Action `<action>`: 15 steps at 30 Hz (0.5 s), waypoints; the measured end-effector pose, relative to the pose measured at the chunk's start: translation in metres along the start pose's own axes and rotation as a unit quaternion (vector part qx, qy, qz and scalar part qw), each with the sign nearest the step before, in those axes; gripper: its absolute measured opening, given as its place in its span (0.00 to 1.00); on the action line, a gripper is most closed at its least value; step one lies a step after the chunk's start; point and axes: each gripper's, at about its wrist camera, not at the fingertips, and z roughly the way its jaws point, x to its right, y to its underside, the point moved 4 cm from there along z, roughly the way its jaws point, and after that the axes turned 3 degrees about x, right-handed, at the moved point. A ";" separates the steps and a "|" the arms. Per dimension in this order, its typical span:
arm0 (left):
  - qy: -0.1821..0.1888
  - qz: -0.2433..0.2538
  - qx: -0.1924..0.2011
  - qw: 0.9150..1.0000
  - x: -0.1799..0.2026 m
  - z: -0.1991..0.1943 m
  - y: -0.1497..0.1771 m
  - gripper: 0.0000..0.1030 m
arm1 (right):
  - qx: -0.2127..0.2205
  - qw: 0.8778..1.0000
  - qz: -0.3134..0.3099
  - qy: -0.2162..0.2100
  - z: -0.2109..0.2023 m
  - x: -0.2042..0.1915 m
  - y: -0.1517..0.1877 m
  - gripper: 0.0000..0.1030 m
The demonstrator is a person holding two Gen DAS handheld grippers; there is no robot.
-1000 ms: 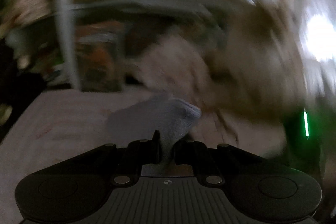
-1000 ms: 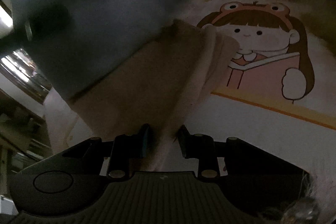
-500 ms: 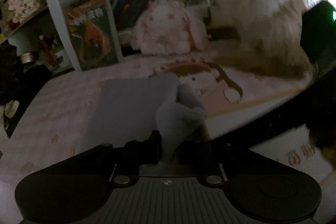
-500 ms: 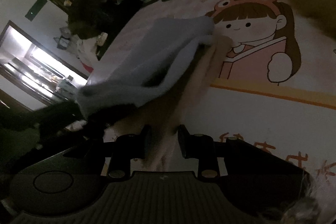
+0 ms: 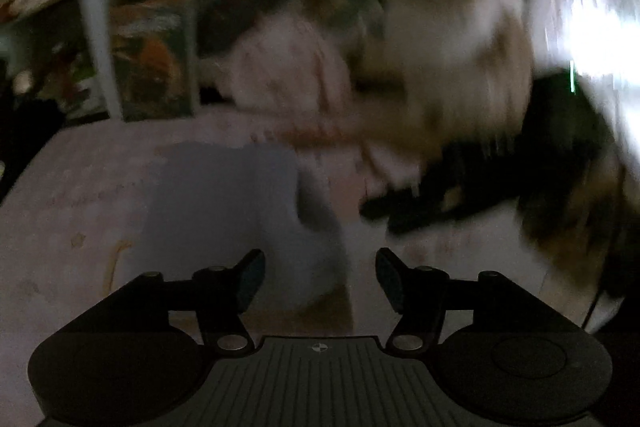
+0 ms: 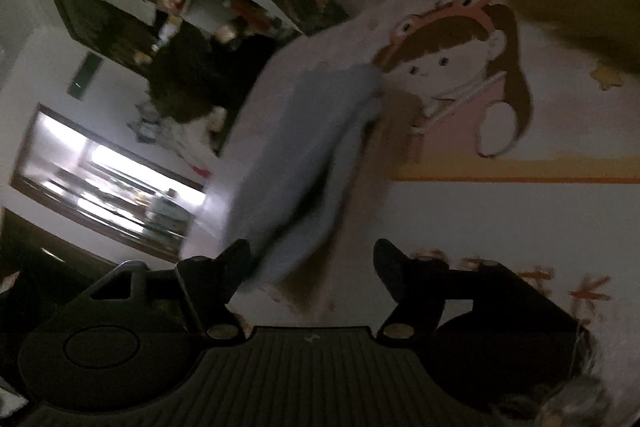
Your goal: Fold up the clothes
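Both grippers let go within the last half second. The left gripper (image 5: 320,277), which was pinching the grey-blue garment (image 5: 224,211), now has its jaws spread wide, and the cloth lies flat toward 11 o'clock. The right gripper (image 6: 312,267) likewise stands open, the garment (image 6: 304,163) dropped onto the cartoon-print blanket (image 6: 500,211) at 12 o'clock.

Left black two-finger gripper (image 5: 320,277): jaws spread wide, nothing clamped between the pads, fingers pointing forward and low over the surface. Right black two-finger gripper (image 6: 312,269): also wide apart, holding nothing, camera view rolled sideways, so that wrist is tilted.
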 end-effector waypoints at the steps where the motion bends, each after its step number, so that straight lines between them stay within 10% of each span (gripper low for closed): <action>1: -0.005 -0.026 0.011 1.000 -0.011 -0.003 -0.005 0.61 | 0.000 1.000 0.010 -0.011 0.003 -0.002 -0.002 0.66; 9: -0.072 -0.065 -0.048 0.994 -0.057 0.039 0.026 0.37 | -0.024 0.999 0.026 0.002 0.061 -0.020 -0.016 0.67; 12: -0.070 -0.053 -0.062 0.994 -0.054 0.044 0.036 0.37 | -0.028 0.996 -0.060 0.053 0.075 -0.035 -0.014 0.23; 15: -0.068 -0.047 -0.069 0.994 -0.053 0.047 0.042 0.37 | 0.008 0.984 -0.178 0.032 0.060 -0.065 -0.006 0.03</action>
